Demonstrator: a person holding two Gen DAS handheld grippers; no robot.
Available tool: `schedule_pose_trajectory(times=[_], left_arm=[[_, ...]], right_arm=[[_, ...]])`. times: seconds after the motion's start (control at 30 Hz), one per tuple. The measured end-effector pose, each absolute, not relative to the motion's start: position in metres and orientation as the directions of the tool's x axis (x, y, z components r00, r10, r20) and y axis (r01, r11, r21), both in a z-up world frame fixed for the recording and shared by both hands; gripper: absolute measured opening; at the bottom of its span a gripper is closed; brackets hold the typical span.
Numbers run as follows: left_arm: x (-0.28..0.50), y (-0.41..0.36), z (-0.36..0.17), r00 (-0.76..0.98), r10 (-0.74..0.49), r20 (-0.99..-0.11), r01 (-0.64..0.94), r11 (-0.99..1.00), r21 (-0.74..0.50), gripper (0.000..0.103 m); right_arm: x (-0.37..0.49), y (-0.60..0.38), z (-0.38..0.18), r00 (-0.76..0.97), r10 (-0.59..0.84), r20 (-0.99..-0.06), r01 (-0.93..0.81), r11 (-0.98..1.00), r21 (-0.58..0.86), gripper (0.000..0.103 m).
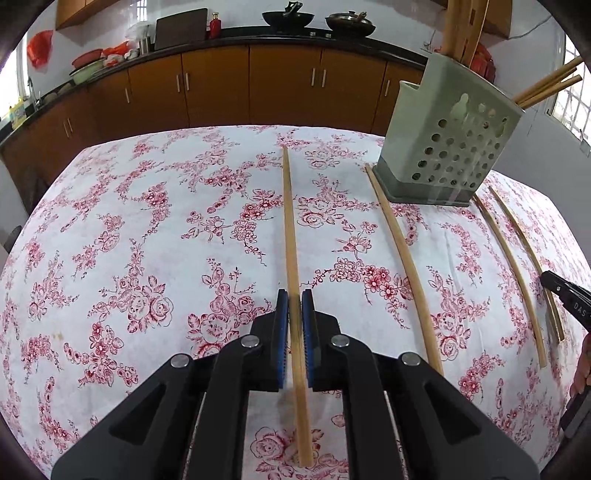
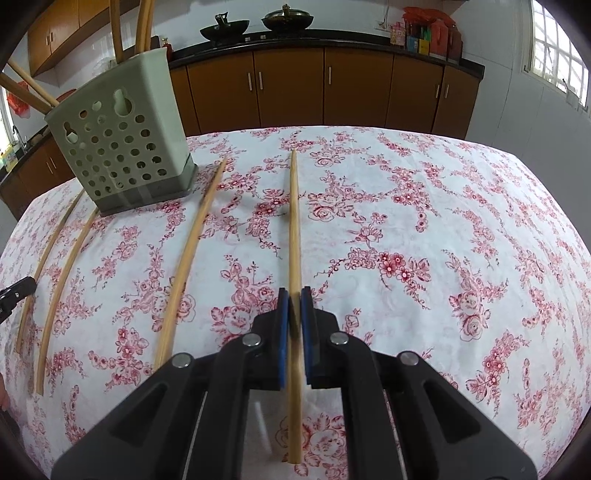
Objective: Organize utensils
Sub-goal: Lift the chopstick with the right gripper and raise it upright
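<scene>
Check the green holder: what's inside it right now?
The green holder has several wooden chopsticks and thicker wooden handles sticking out of its top. Their lower ends are mostly hidden behind the perforated wall, so an exact count isn't possible.

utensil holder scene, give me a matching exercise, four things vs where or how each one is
Things:
1. utensil holder
2. left gripper
3. woks
4. tablecloth

States:
a. on the far counter
b. shut on a chopstick
c. red floral print
d. green, perforated, standing on the table

Pairs: 1-d, 2-b, 3-a, 4-c
</scene>
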State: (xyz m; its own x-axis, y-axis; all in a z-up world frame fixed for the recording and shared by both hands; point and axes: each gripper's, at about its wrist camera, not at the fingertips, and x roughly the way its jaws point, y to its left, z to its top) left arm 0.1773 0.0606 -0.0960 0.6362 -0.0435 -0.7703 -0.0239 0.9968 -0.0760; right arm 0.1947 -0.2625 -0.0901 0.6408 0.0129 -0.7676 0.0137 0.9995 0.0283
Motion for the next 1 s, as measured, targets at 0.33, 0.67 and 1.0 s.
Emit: schedule_pose_trajectory(times=[0.33, 0.67, 1.0], left_arm=[[0.178, 0.059, -0.098, 0.636, -0.046, -0.77, -0.027, 0.996, -0.081, 0.009], [0.178, 0.062, -0.098, 0.64, -0.057, -0.766, -0.03, 0.995, -0.099, 0.009], [0.165, 0.061, -0.097, 0.638, -0.058, -0.768, -0.029, 0.995, -0.1, 0.009]], right_arm=[[0.194, -0.262, -0.09, 0.641, 0.015, -0.767, 0.014, 0.999, 0.031, 0.009], [0.194, -0.263, -0.09, 0.641, 0.02, -0.768, 0.013, 0.999, 0.037, 0.009], [0.188, -0.264, -0.09, 0.64, 0.031, -0.768, 0.014, 0.999, 0.051, 0.009]])
